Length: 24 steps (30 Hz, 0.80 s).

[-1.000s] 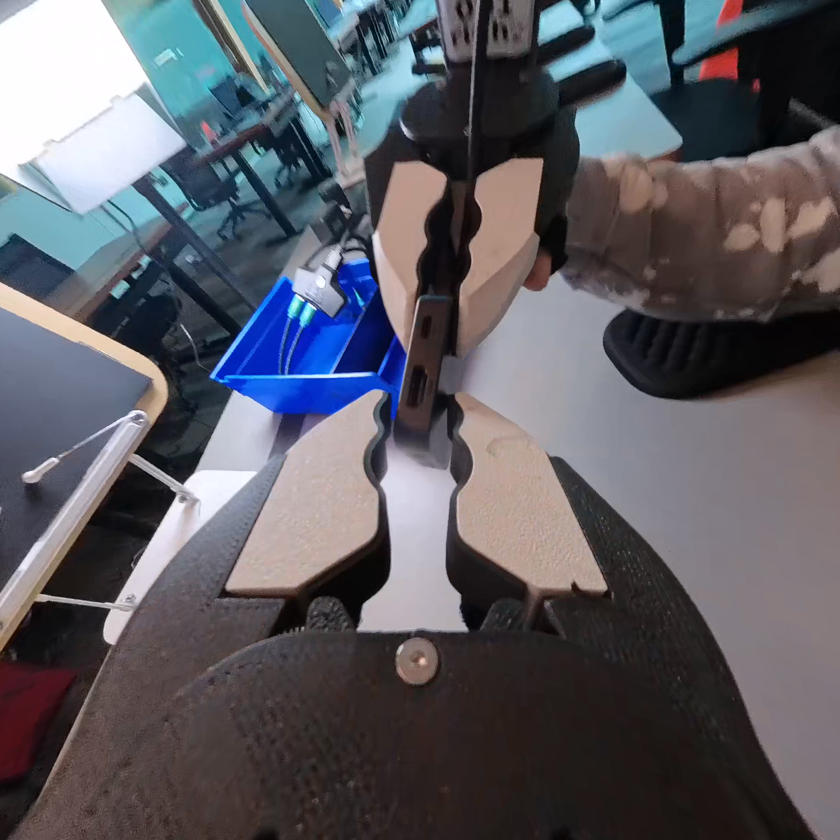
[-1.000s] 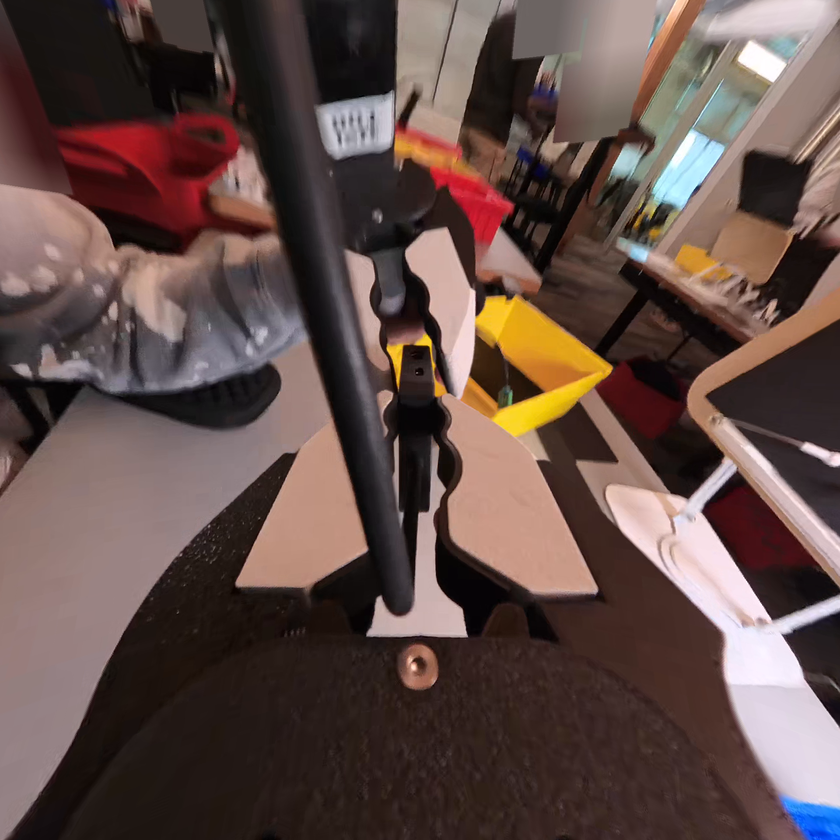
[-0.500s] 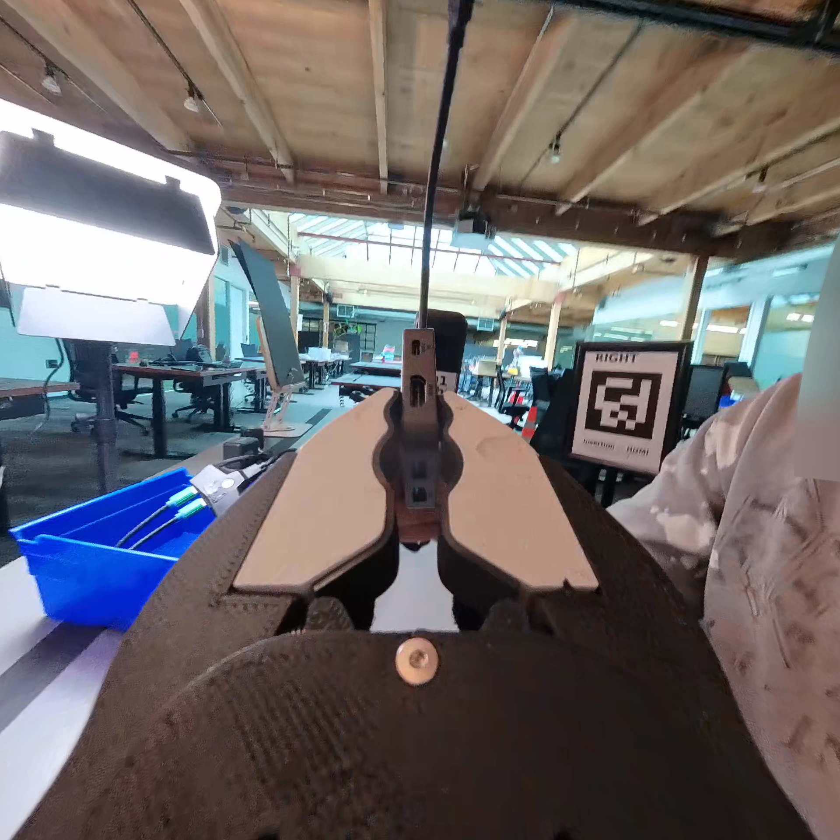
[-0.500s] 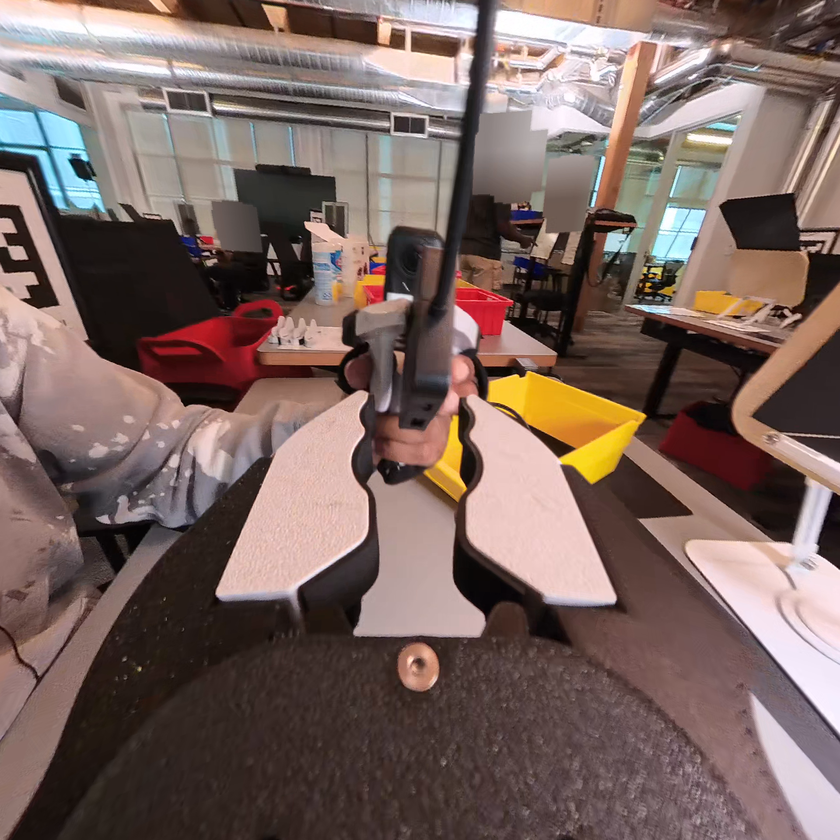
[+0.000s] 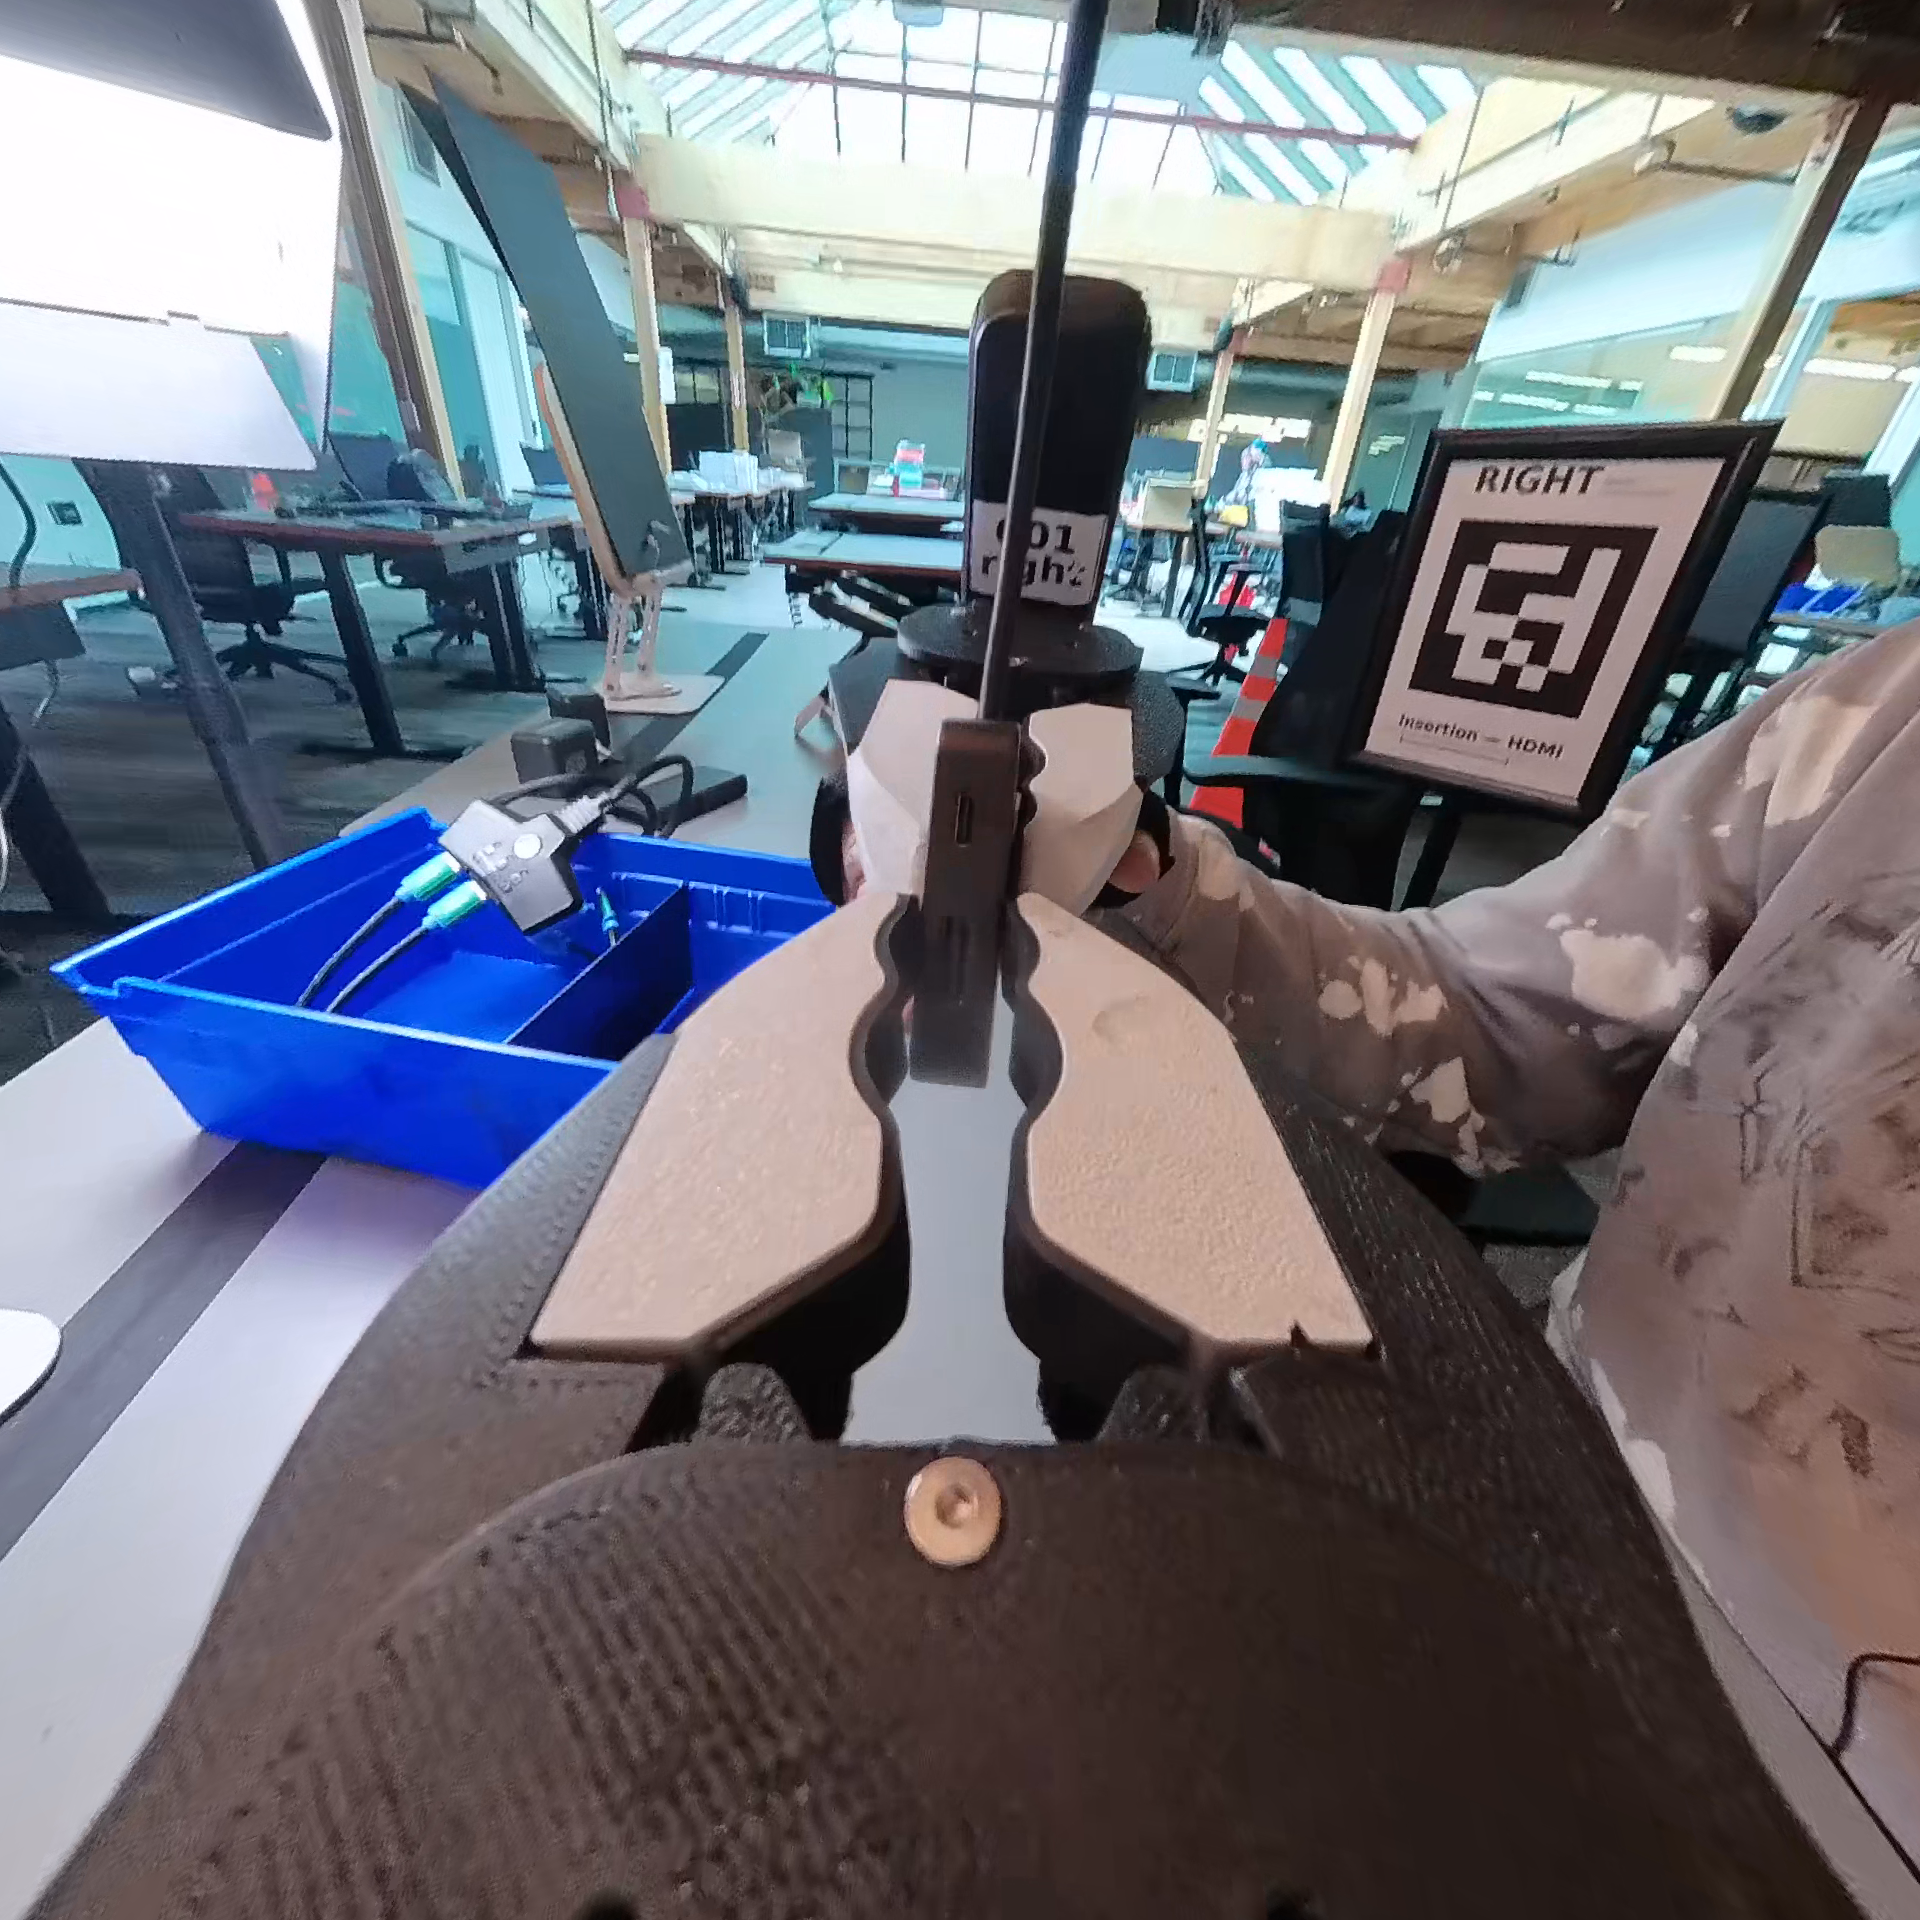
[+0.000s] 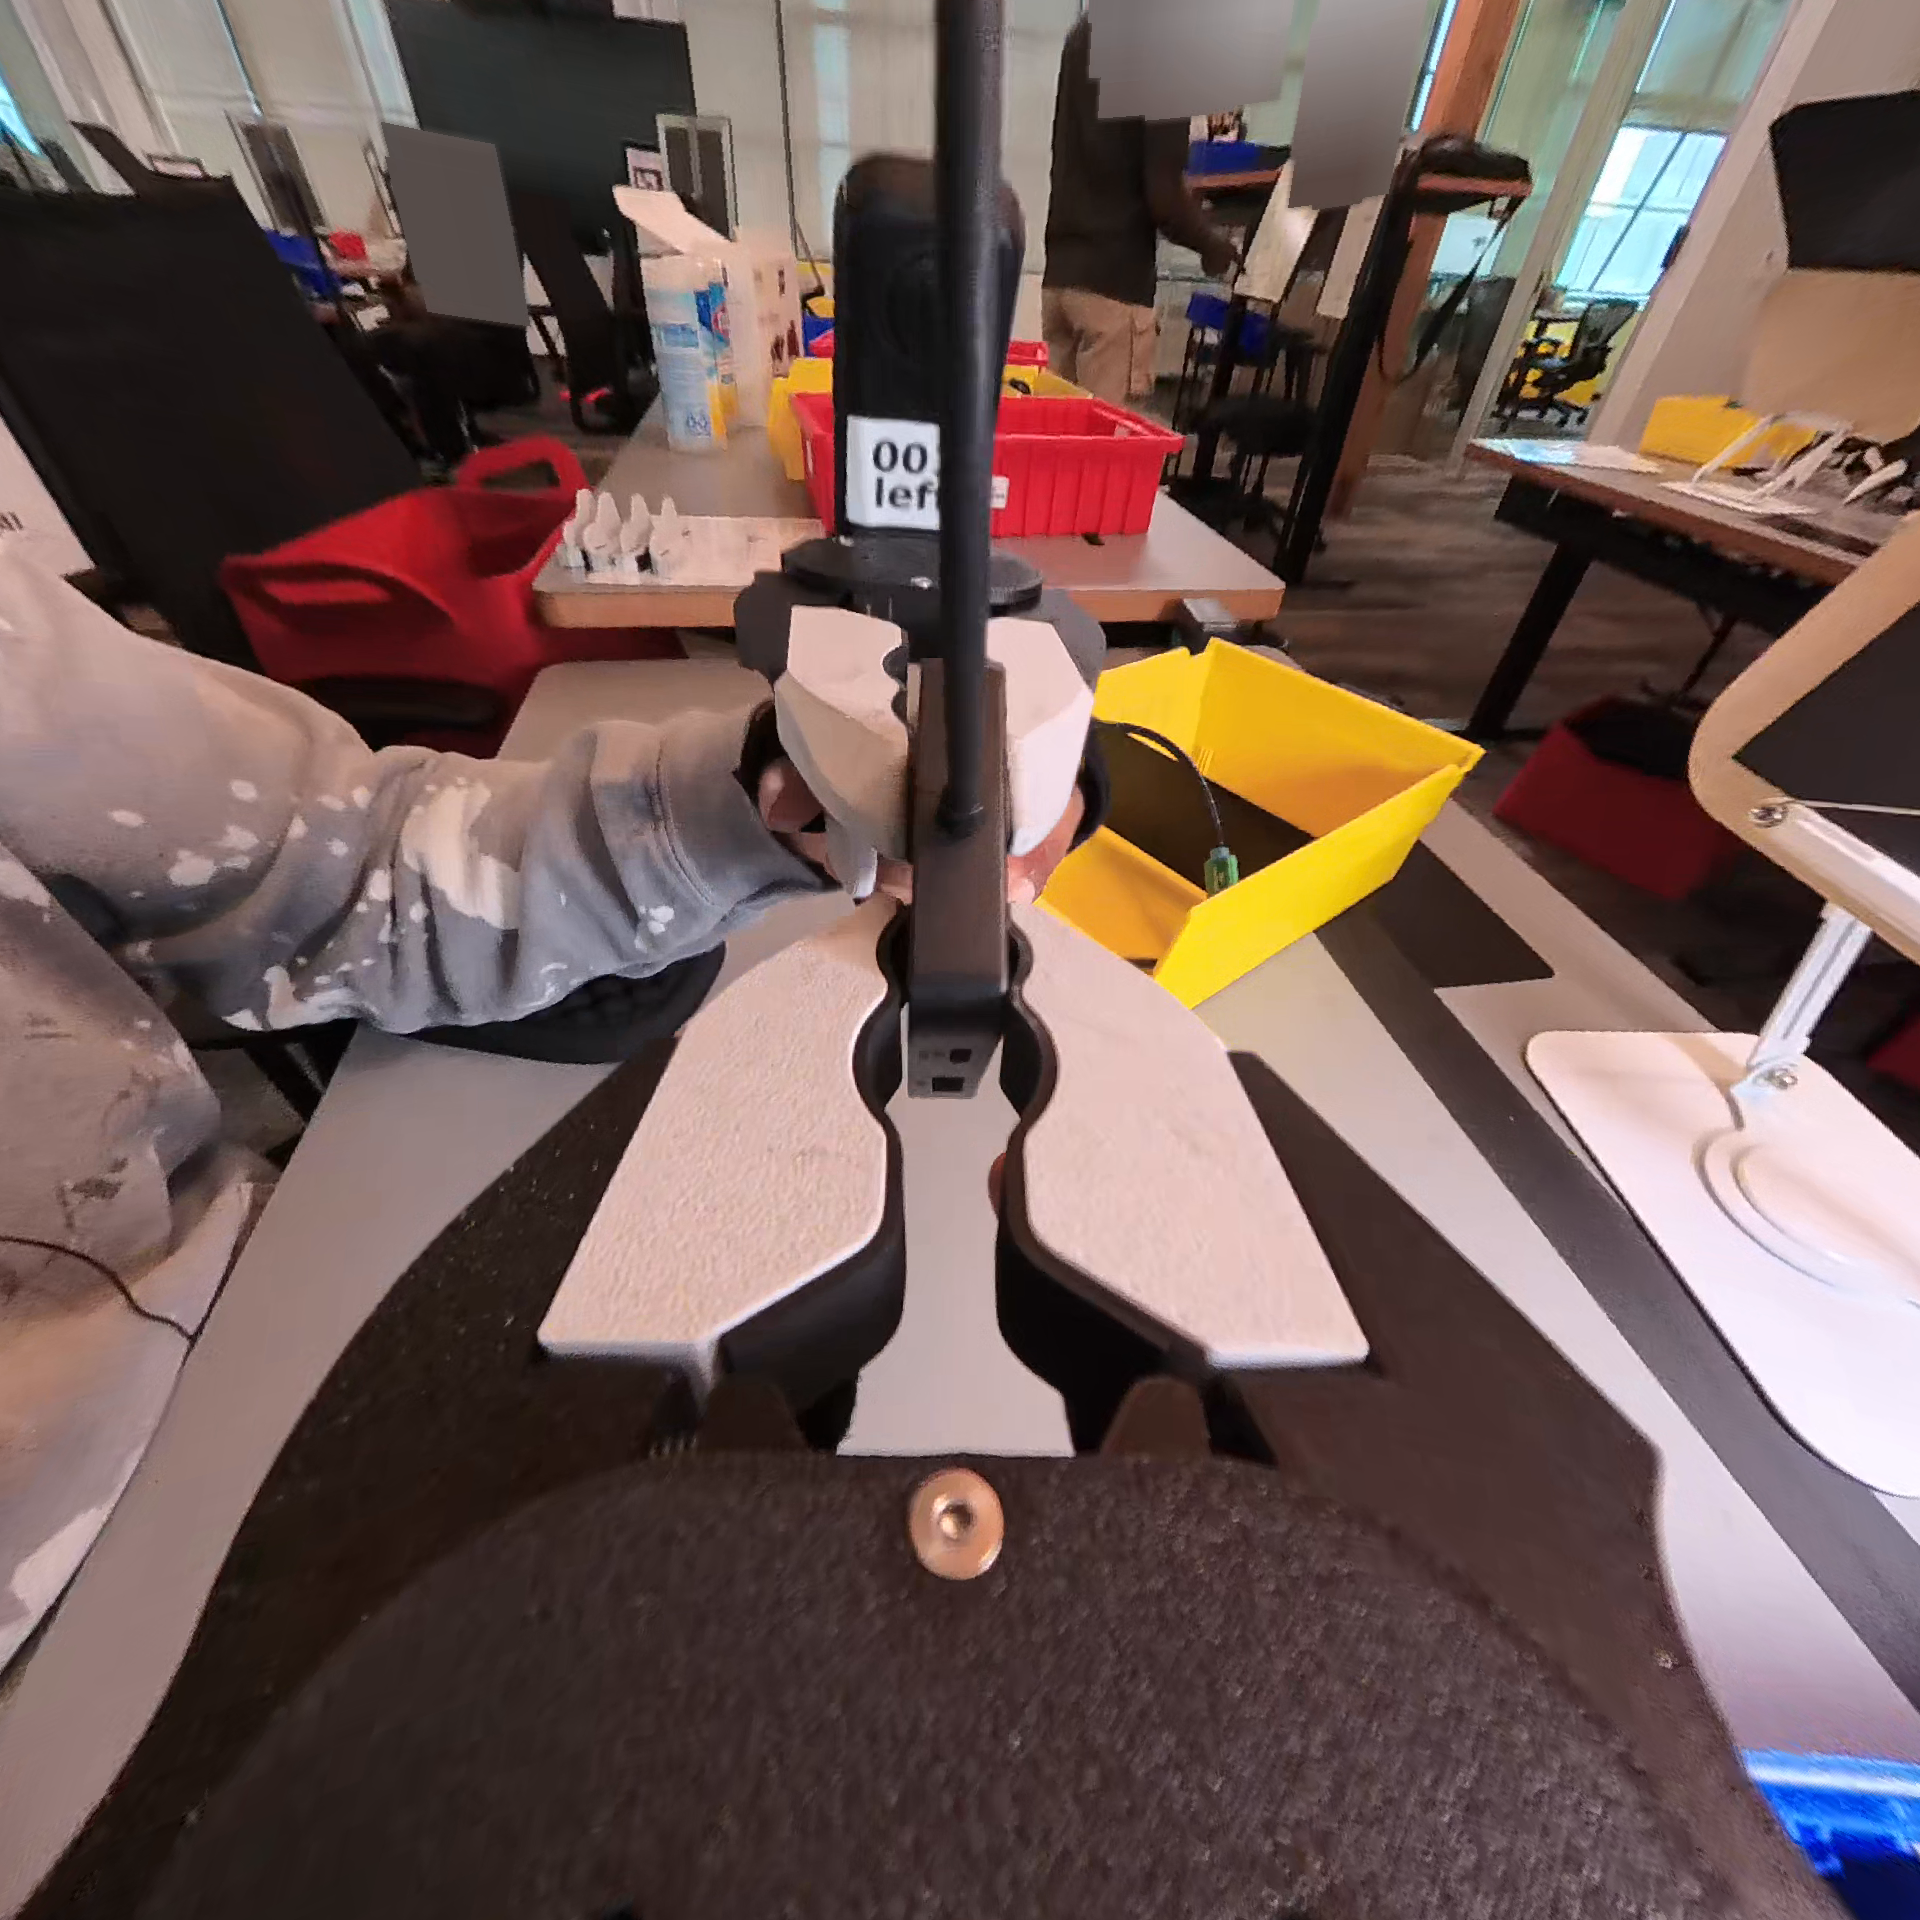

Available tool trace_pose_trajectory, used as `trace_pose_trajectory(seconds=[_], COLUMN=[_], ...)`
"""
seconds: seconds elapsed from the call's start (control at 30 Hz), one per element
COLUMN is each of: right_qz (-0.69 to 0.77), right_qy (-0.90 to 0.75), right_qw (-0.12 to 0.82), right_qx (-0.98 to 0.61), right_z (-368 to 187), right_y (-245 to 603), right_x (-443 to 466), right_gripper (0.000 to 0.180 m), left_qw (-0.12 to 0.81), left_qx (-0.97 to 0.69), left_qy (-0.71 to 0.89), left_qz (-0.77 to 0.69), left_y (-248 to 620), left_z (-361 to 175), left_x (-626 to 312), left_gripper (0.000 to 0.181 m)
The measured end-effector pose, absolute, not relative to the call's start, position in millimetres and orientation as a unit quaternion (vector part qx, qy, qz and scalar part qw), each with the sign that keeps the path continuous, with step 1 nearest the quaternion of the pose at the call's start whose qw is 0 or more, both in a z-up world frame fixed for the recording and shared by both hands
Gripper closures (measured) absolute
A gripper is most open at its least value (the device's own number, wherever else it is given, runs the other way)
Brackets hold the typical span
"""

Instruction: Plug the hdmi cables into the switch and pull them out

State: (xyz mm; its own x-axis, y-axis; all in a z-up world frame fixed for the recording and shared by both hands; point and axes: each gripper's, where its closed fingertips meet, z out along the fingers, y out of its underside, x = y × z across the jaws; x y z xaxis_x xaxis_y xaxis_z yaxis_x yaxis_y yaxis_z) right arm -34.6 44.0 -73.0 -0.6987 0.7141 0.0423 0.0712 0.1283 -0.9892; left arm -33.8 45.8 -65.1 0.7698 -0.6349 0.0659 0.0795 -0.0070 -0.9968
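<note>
A slim dark grey switch (image 5: 961, 940) stands on edge at the middle of both views, small ports showing along its narrow face and at its near end in the right wrist view (image 6: 951, 935). A black cable (image 5: 1034, 364) runs straight up from its top to the upper edge of the frame. The left gripper (image 5: 951, 925) has its fingers drawn narrow against the near part of the switch. The right gripper (image 6: 951, 940) is likewise narrowed around the switch from the opposite side; whether its pads truly press the case is hard to tell, since the case fills the gap.

At the left of the left wrist view a blue bin (image 5: 312, 1049) sits on the grey table (image 5: 94, 1174), holding a small adapter (image 5: 509, 857) with green-tipped leads. A framed sign (image 5: 1538, 613) stands at the upper right. In the right wrist view a yellow bin (image 6: 1309, 821) lies right of centre, and a white lamp base (image 6: 1756, 1195) rests at the right edge. A speckled grey sleeve (image 6: 364, 831) crosses the left side.
</note>
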Motion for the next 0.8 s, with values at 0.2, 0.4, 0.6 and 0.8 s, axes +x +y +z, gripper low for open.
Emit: trace_pose_trajectory(seconds=[0.2,0.4,0.6,0.8], right_qz=[0.645,0.641,0.653,0.671], right_qy=[-0.647,-0.653,-0.621,-0.579], right_qw=[0.294,0.284,0.322,0.347], right_qx=[-0.282,-0.286,-0.289,-0.308], right_z=[-50.6,-52.7,-32.7,-18.6], right_y=[51.4,48.8,77.4,108.5], right_x=[-36.2,-38.5,-23.8,-15.4], right_gripper=[0.15,0.166,0.165,0.165], left_qw=[0.716,0.709,0.698,0.49], left_qx=[-0.583,-0.599,-0.679,-0.87], left_qy=[0.16,0.166,0.131,0.042], left_qz=[-0.35,-0.334,-0.186,0.045], left_y=[41.1,51.2,36.3,-14.8], left_z=[-44.8,-54.1,-50.6,-103.0], left_x=[-46.6,-35.7,-98.5,-263.1], left_gripper=[0.166,0.165,0.15,0.146])
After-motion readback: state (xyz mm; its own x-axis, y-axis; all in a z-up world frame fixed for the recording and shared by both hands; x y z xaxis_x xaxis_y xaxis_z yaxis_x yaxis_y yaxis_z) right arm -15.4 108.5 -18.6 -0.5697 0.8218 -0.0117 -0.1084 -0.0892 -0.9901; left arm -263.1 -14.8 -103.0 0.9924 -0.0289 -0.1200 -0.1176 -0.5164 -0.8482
